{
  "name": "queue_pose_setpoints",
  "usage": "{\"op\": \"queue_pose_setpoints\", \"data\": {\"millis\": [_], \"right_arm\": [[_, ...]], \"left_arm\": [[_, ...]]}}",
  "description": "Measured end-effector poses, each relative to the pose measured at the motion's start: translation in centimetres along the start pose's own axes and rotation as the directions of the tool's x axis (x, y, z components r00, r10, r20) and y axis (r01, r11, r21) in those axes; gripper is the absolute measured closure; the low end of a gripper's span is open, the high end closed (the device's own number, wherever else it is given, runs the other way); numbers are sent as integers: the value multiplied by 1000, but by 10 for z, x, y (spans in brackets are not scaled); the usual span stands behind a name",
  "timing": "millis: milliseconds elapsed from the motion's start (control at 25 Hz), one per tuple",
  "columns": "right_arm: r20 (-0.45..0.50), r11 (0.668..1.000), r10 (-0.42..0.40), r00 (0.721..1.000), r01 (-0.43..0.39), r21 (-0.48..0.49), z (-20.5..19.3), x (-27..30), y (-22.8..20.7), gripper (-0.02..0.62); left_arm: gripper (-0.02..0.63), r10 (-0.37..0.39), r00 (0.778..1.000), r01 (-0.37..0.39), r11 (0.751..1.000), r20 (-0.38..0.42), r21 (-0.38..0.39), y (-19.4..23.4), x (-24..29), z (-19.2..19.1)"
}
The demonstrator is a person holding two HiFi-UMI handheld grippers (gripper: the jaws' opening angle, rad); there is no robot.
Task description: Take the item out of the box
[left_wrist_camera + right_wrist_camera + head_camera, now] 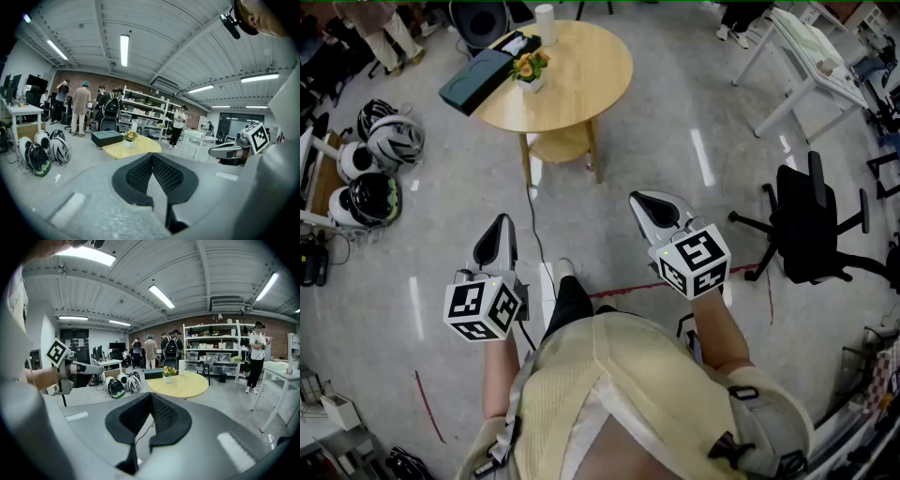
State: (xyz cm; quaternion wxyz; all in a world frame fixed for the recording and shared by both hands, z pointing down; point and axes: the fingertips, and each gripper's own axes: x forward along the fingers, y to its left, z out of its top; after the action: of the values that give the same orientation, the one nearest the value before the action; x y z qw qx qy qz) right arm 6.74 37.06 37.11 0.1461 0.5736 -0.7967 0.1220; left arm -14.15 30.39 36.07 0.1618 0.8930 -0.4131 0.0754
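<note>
A round wooden tabletop (591, 75) stands ahead on the glossy grey floor (675, 150). A long dark box (478, 80) lies across its left rim and overhangs the edge. Just beside the box sits a small pot of orange flowers (530, 70), and a white cylinder (545, 23) stands at the far rim. Well short of the tabletop, the left tool (500, 223) and right tool (642, 200) are held over the floor, each with its jaws together and nothing in them. Helmets (380, 141) lie at left and a black office chair (806, 225) stands at right.
</note>
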Motion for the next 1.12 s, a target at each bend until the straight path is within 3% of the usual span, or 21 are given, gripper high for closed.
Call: {"op": "queue_pose_setpoints", "data": {"millis": [400,720,1120], "right_arm": [[33,997,9,999,-11,71,-12,-13,-17,591],[7,996,55,998,-55,75,-23,-7,-10,591],[-37,997,65,997,-64,46,-9,24,-23,591]], "left_arm": [[606,-15,1000,15,1000,1,0,-30,7,-13],[606,18,1000,-18,1000,-18,-8,-25,5,-23],[606,-19,1000,19,1000,12,-5,-10,68,4]]}}
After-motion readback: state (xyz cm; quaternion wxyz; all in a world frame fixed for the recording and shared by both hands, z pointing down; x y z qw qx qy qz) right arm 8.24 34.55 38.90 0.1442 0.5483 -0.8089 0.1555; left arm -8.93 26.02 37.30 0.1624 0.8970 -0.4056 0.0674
